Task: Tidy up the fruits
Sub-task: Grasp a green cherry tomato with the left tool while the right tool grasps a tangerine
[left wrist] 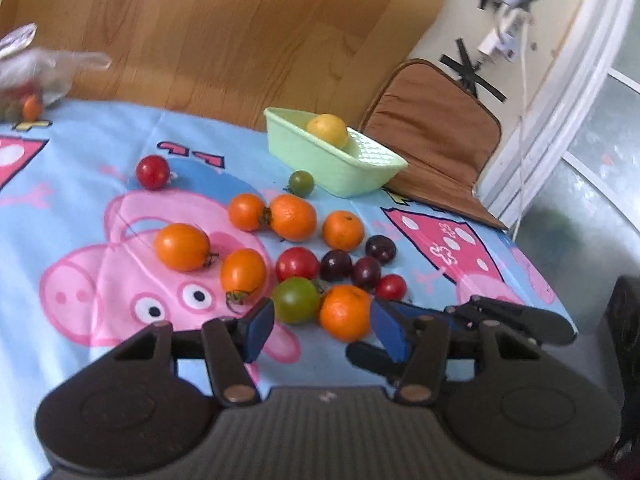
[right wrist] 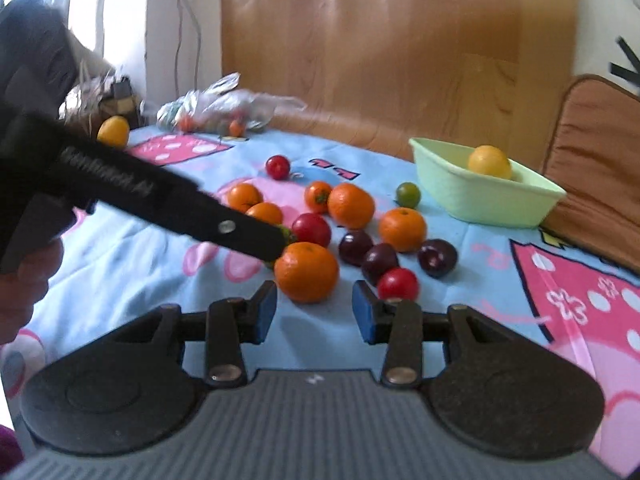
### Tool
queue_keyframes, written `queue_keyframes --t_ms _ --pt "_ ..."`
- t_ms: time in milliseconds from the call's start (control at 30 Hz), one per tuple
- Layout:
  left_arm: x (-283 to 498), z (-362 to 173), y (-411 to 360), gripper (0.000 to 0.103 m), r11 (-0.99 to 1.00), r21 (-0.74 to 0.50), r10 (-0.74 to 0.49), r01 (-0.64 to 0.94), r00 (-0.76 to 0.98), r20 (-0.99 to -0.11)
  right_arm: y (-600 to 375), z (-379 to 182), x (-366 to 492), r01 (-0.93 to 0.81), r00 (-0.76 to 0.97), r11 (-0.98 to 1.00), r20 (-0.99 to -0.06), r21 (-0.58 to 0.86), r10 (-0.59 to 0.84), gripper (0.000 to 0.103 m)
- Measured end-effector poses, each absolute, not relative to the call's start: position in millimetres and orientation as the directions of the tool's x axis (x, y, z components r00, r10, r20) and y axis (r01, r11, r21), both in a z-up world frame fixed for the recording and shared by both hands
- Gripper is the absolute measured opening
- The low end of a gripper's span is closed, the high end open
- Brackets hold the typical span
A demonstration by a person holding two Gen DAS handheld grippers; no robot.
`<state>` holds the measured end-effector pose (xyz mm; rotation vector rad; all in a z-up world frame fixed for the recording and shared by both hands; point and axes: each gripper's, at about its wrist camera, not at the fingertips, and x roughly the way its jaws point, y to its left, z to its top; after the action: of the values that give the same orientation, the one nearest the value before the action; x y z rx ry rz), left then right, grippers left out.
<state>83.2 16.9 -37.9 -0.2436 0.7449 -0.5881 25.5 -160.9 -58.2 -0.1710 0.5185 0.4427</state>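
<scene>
Fruit scattered on cartoon-print blue tablecloth (left wrist: pixel 100 152); both grippers low at the near edge of the pile, nothing gripped.

Open cloth lies lower left in both views; the cloth's edge drops off at right of the left-wrist frame, beside a brown padded cushion (left wrist: pixel 436 136). Pale green rectangular plastic basket (left wrist: pixel 320 156) sits upper centre, holding one yellow round fruit (left wrist: pixel 327 130); a small green tomato (left wrist: pixel 301 182) lies just outside its wall. Clear plastic bag (right wrist: pixel 224 108) with small fruit sits upper left of the right-wrist frame. Left gripper (left wrist: pixel 322 326): blue pads wide apart, a green tomato (left wrist: pixel 296 300) and an orange mandarin (left wrist: pixel 345 312) sit between the tips; contact cannot be judged. Right gripper (right wrist: pixel 314 312): wide apart, holding nothing, just short of the same mandarin, its right finger beside a red cherry tomato (right wrist: pixel 398 285).
</scene>
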Motion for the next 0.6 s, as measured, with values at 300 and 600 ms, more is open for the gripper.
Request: queue_keyframes --t_ms 300,600 --pt "92 -41 11 0.053 0.827 -0.396 -0.563 0.400 0.589 -0.580 -171 -58 21 -0.424 0.789 0.904 -0.512 -0.056 0.339 0.038" --pt "86 -48 -10 0.030 0.851 -0.317 -0.522 0.419 0.609 -0.598 -186 -61 0 -0.391 0.810 0.916 -0.505 -0.085 0.298 0.040"
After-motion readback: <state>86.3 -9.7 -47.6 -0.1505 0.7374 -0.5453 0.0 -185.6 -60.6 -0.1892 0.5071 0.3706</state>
